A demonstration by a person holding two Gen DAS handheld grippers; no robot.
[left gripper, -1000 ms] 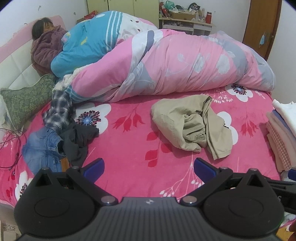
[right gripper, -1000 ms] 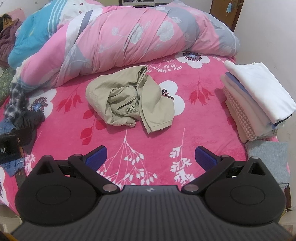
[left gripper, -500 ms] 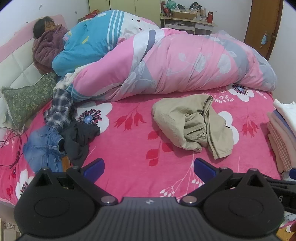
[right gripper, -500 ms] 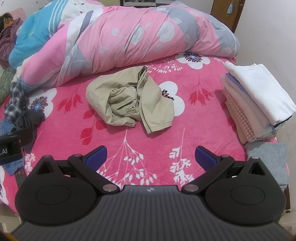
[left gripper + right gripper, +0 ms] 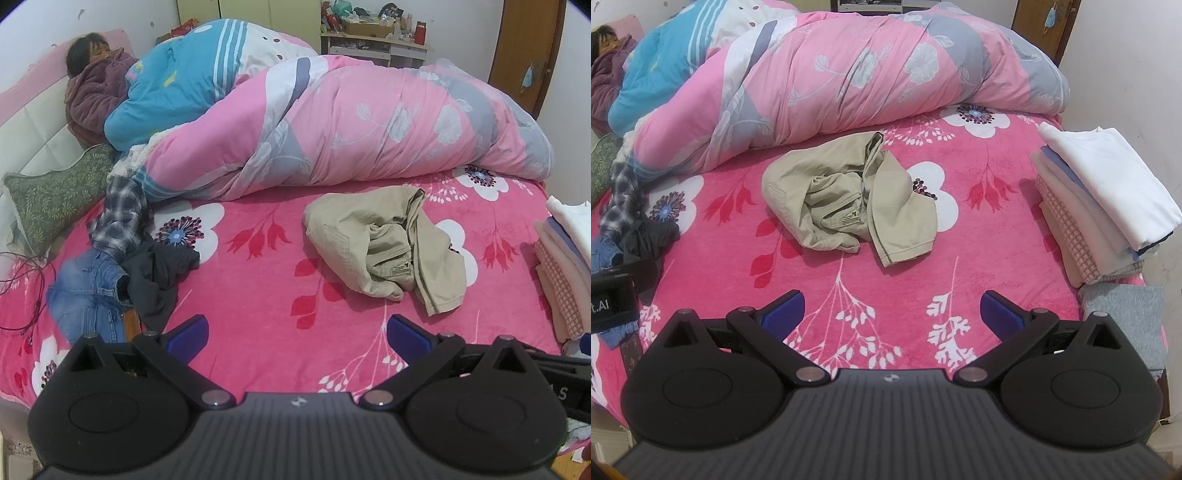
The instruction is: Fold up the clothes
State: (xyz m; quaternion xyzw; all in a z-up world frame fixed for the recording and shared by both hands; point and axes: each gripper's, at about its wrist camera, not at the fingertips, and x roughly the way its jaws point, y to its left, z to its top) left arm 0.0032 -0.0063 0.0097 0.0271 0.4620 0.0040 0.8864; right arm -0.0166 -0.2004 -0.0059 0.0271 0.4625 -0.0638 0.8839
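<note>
A crumpled pair of khaki trousers point(image 5: 384, 243) point(image 5: 849, 203) lies in the middle of the pink flowered bed. My left gripper point(image 5: 295, 332) hovers open over the bed's near edge, short of the trousers, nothing between its blue pads. My right gripper point(image 5: 892, 314) is also open and empty, just in front of the trousers. A stack of folded clothes point(image 5: 1100, 206) point(image 5: 565, 266) sits at the bed's right edge. Unfolded jeans point(image 5: 88, 291), a dark garment point(image 5: 159, 273) and a plaid shirt point(image 5: 118, 218) are heaped at the left.
A big pink and blue duvet point(image 5: 332, 125) point(image 5: 849, 74) fills the far half of the bed, with a person point(image 5: 96, 96) lying at the far left beside a green pillow point(image 5: 55, 195). A grey folded cloth point(image 5: 1123, 317) lies at the near right. Cables point(image 5: 22, 273) trail at the left edge.
Both views have tilted up very slightly; the left gripper drifted a little, so the bed sits a touch lower in frame. The clothes have not moved and both grippers stay open.
</note>
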